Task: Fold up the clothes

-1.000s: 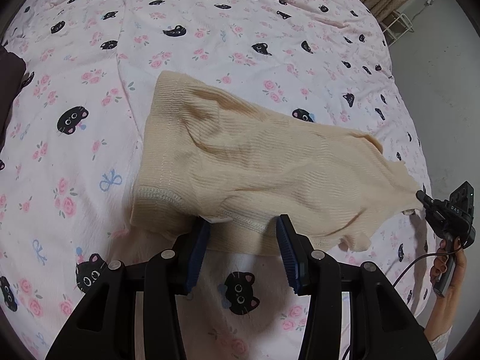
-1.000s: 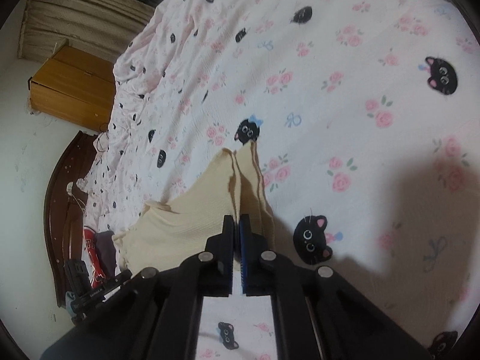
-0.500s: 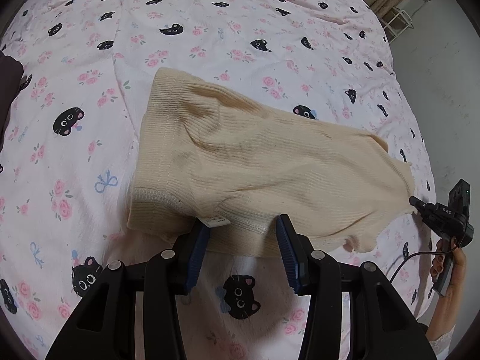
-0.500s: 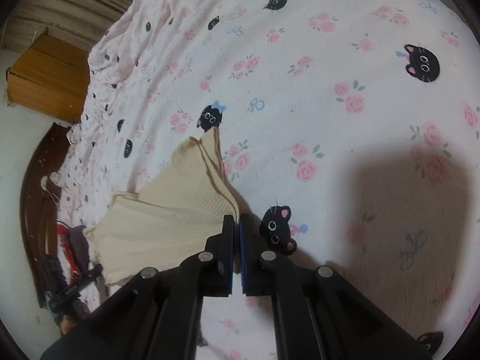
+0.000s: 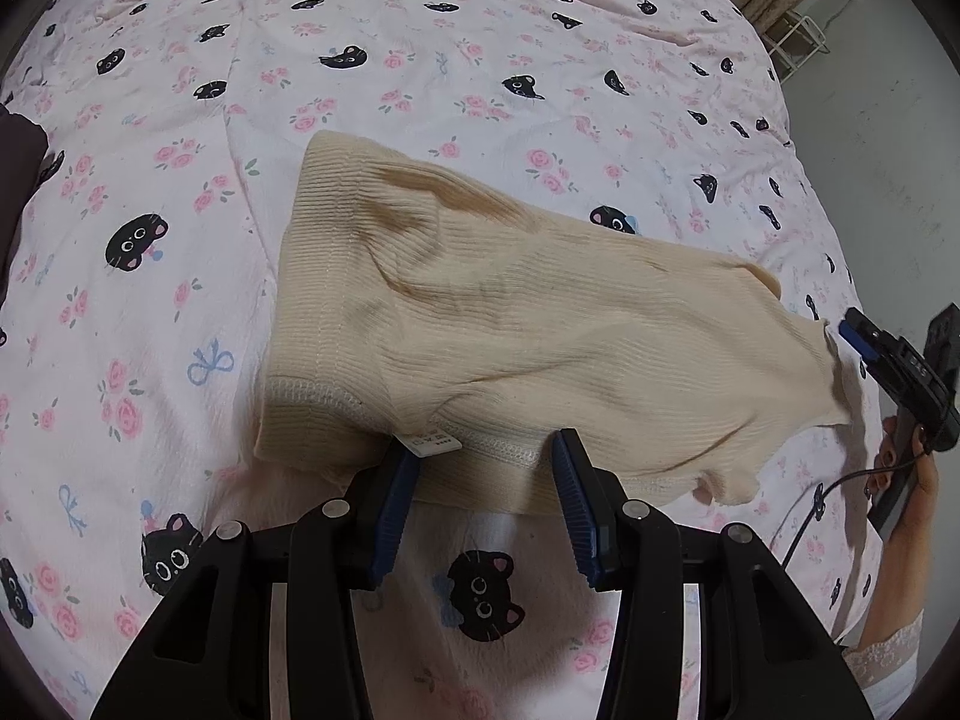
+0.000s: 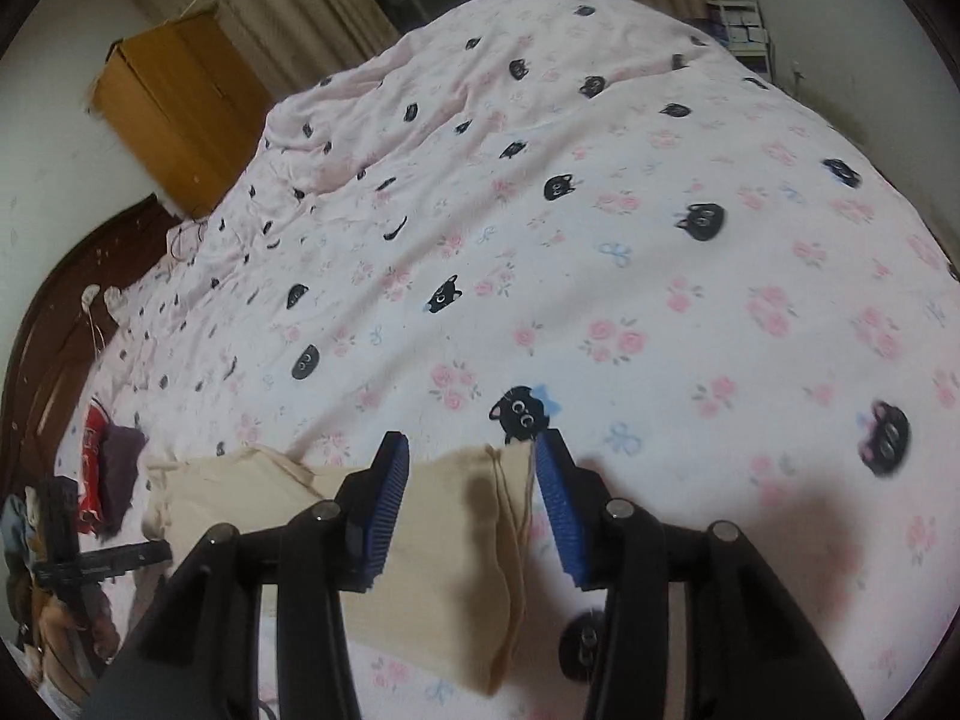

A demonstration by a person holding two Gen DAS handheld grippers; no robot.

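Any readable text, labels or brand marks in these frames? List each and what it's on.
Nothing reads cleanly.
White tag on the beige top: printed, too small to read.
Right gripper body, seen from the left wrist: pale marking, blurred.
Red item at the bed's edge: white marks, unreadable.
Bedsheet: cats, roses, bows only, no words.

small white care tag (image 5: 433,441) on cream garment (image 5: 510,324), print too blurred to read
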